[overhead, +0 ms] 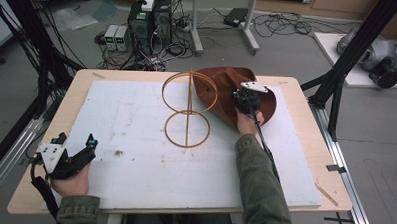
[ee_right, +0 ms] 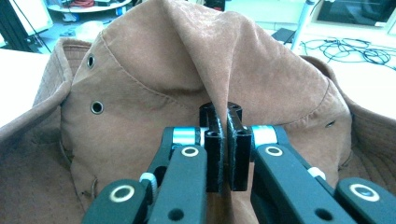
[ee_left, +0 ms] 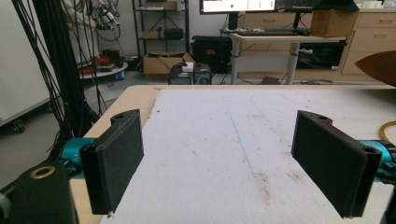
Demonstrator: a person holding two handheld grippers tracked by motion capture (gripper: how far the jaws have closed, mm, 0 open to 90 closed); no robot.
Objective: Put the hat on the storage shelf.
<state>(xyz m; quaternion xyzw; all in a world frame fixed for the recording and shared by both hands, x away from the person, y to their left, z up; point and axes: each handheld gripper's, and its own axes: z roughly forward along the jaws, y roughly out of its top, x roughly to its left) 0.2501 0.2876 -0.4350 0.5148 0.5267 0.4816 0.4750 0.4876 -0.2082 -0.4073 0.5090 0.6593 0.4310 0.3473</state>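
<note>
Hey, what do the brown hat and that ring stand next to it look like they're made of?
Brown hat: soft matte fabric, maybe cotton or faux suede; it creases, shows stitched seams and metal eyelets. Ring stand: likely wood or bamboo, going by its light tan, smooth thin hoops.

We are in a robotics lab or workshop. Beyond the far edge of the wooden table (overhead: 305,146) stand computer towers (overhead: 150,20) amid tangled cables (overhead: 284,25) on the grey floor, and black metal frame posts (overhead: 338,72) rise just beside the table's right side. Farther behind the table we see a desk with a monitor (ee_left: 238,5), wooden drawers (ee_left: 373,37) and shelves of gear (ee_left: 161,32).
</note>
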